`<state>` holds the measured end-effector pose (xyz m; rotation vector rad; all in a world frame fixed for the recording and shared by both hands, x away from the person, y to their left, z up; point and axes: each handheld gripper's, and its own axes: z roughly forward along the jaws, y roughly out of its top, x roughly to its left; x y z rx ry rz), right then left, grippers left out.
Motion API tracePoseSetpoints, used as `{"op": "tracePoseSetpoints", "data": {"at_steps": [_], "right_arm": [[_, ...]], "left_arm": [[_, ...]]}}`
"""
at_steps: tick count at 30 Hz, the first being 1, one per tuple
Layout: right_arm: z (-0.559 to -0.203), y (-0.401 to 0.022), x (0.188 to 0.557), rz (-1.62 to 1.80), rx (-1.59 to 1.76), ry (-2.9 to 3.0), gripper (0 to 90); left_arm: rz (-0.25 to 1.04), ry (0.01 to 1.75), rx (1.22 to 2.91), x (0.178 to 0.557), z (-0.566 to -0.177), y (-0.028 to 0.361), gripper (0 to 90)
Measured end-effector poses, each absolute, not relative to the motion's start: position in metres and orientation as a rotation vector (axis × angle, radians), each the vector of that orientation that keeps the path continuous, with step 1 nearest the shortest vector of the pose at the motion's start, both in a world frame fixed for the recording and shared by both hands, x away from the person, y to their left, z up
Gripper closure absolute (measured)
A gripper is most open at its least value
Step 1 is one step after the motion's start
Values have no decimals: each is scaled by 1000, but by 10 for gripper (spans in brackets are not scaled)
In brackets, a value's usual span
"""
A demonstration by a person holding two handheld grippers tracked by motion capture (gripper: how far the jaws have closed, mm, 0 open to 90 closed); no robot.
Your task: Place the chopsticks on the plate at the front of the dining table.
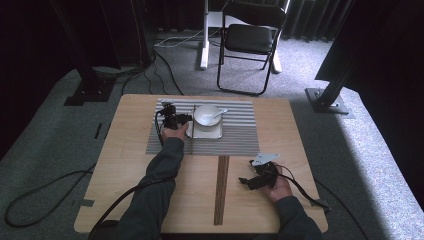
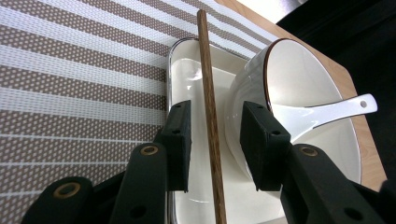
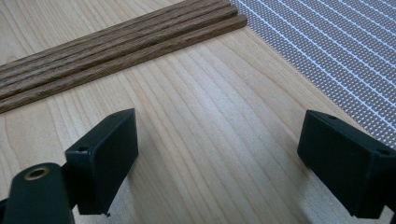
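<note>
A single brown chopstick (image 2: pixel 208 93) lies across the left rim of a white rectangular plate (image 2: pixel 184 77) on the striped placemat (image 2: pixel 70 93). On that plate stands a white bowl (image 2: pixel 299 74) with a white spoon (image 2: pixel 327 109) in it. My left gripper (image 2: pixel 215 140) straddles the chopstick with its pads apart and a gap on each side, so it is open. From above, the left gripper (image 1: pixel 185 119) is just left of the bowl (image 1: pixel 207 115). My right gripper (image 3: pixel 217 158) hovers open over bare wood; in the high view it (image 1: pixel 245 181) is right of a bundle of chopsticks (image 1: pixel 221 190).
The chopstick bundle (image 3: pixel 116 46) lies on the table just short of the placemat's near edge (image 3: pixel 327 37). A folding chair (image 1: pixel 250 40) stands on the carpet beyond the table. Cables trail from both grippers off the near edge.
</note>
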<state>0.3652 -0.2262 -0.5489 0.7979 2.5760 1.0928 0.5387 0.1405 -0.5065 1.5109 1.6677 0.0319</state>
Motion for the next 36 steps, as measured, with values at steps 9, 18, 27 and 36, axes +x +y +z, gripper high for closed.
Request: {"op": "tracePoseSetpoints", "data": {"at_steps": [9,18,27,36], "right_arm": [[-549,-226,365,1093,798,2576,116],[-549,-226,365,1092,797,2576,116],[-549,-226,365,1093,798,2576,116],[-549,-226,365,1093,798,2576,116]], "left_arm": [[51,1625,1519,529,-495,145,597],[79,1593,1549,520,-489,148,582],[86,1530,1581,503,-482,142,569],[97,1459,1599,491,-466,136,551]]}}
